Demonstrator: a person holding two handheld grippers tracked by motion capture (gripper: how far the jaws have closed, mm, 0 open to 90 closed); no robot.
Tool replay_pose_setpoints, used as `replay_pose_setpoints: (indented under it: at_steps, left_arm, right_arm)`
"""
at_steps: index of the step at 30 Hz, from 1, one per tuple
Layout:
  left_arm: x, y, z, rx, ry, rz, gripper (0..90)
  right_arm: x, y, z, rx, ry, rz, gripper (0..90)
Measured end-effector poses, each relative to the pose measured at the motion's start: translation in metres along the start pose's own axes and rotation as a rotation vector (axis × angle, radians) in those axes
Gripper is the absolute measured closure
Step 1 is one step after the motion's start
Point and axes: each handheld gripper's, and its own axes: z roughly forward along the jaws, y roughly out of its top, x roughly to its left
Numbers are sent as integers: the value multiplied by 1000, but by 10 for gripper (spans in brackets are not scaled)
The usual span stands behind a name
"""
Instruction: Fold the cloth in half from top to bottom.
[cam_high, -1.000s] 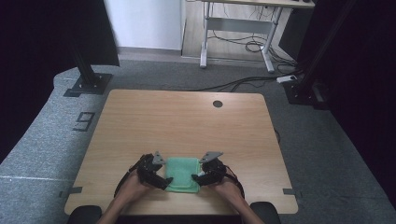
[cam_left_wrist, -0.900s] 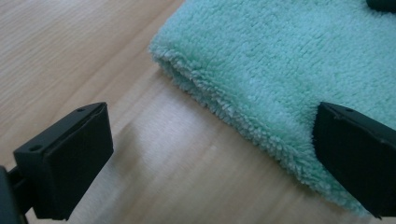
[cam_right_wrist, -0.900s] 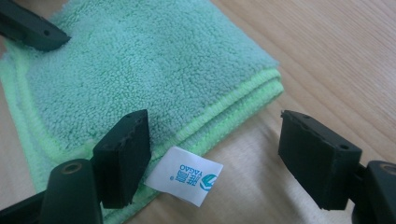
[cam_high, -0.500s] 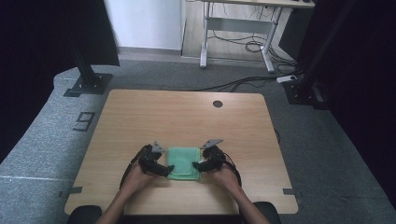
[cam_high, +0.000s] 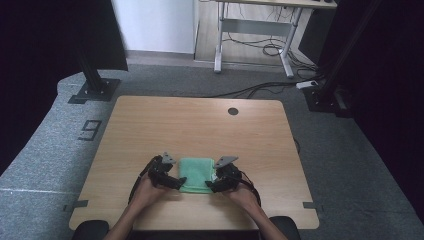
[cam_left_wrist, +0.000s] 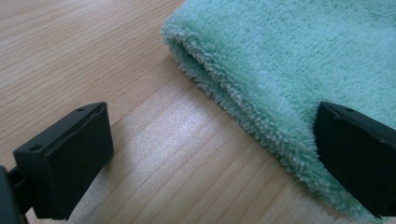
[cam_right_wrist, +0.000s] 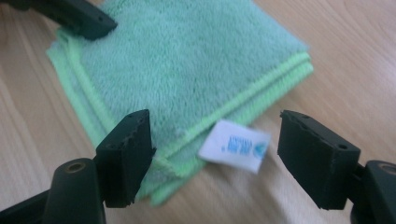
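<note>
A folded mint-green towel (cam_high: 196, 173) lies flat near the front edge of the wooden table (cam_high: 200, 125). My left gripper (cam_high: 179, 182) is at the towel's left front corner, my right gripper (cam_high: 210, 187) at its right front corner. In the left gripper view the towel's fluffy folded edge (cam_left_wrist: 289, 60) runs between the open jaws of my left gripper (cam_left_wrist: 210, 158); one jaw hovers over the cloth, the other over bare wood. My right gripper (cam_right_wrist: 219, 154) is open around a stitched corner of the towel (cam_right_wrist: 187, 70) and its white label (cam_right_wrist: 233, 145).
A dark round cable hole (cam_high: 233, 111) sits near the table's far edge. The other gripper's black jaw (cam_right_wrist: 79, 16) rests on the far corner of the towel in the right gripper view. Black stands (cam_high: 92, 82) and a desk frame (cam_high: 250, 40) stand on the floor beyond.
The left gripper has shifted a little in toward the towel's left edge, and the towel now lies squarer and flatter. The right gripper has hardly moved.
</note>
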Motion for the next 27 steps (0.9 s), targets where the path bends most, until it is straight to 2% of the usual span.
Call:
replay_pose_setpoints:
  at_steps: [6, 9, 11, 13, 16, 19, 22, 25, 27]
  left_arm:
    - [0, 0, 0, -3, -1, 0, 0]
    - [-2, 0, -3, -7, 1, 27, 6]
    - [-5, 3, -11, -27, 8, 47, 21]
    - [-7, 5, -20, -62, -12, 40, 46]
    - [-11, 4, -34, -107, -56, 54, 188]
    - [-19, 0, -41, -108, -87, 73, 262]
    - [-25, -6, -42, -81, -107, 102, 370]
    - [-28, -11, -39, -46, -113, 131, 460]
    - [-29, -12, -37, -30, -118, 150, 518]
  right_arm:
    - [0, -8, 1, -3, 0, 10, 255]
    - [0, -9, 0, -7, -4, 8, 257]
    - [1, -8, -3, -17, -11, -11, 287]
    - [1, -6, -8, -39, -9, -5, 325]
    - [0, -4, -19, -75, 42, 22, 474]
    - [4, -5, -25, -83, 89, 17, 565]
    - [12, -7, -25, -72, 125, -10, 625]
    - [16, -8, -20, -39, 126, -40, 668]
    - [16, -9, -14, -9, 105, -58, 692]
